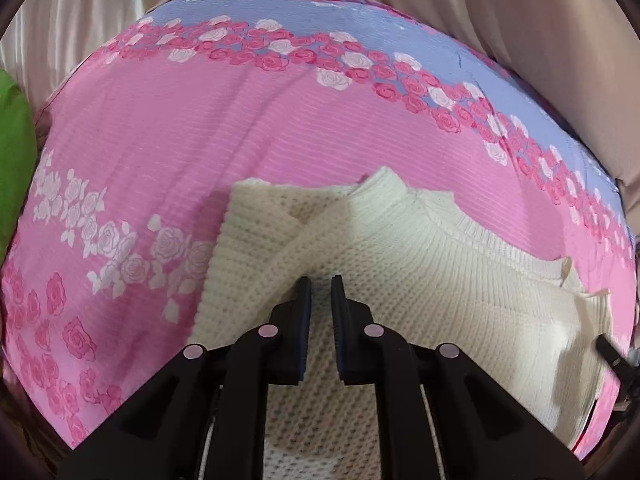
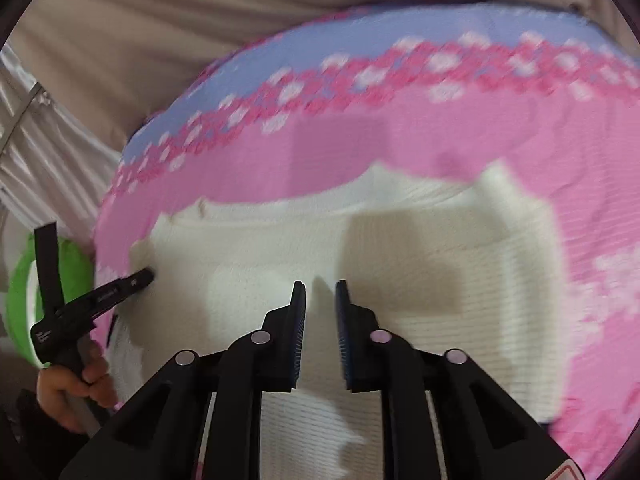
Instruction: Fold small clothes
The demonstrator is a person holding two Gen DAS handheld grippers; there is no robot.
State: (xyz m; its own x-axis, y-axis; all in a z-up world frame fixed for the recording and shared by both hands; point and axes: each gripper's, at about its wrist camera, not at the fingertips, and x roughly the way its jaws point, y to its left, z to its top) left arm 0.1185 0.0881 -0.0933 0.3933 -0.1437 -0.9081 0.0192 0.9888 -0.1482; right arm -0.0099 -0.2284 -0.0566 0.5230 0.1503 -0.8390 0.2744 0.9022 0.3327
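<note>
Left wrist: a cream knit sweater (image 1: 400,280) lies on the rose-print pink sheet (image 1: 160,140), one sleeve folded across; left hand-held gripper (image 1: 321,280) slightly parted, holding nothing.
Right wrist, blurred: right hand-held gripper (image 2: 320,284) likewise, over the sweater (image 2: 440,280).

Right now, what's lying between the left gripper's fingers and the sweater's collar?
Only the sweater's own cream knit. In the left wrist view it runs unbroken from the left gripper to the ribbed collar, with a folded sleeve just to the left.
</note>
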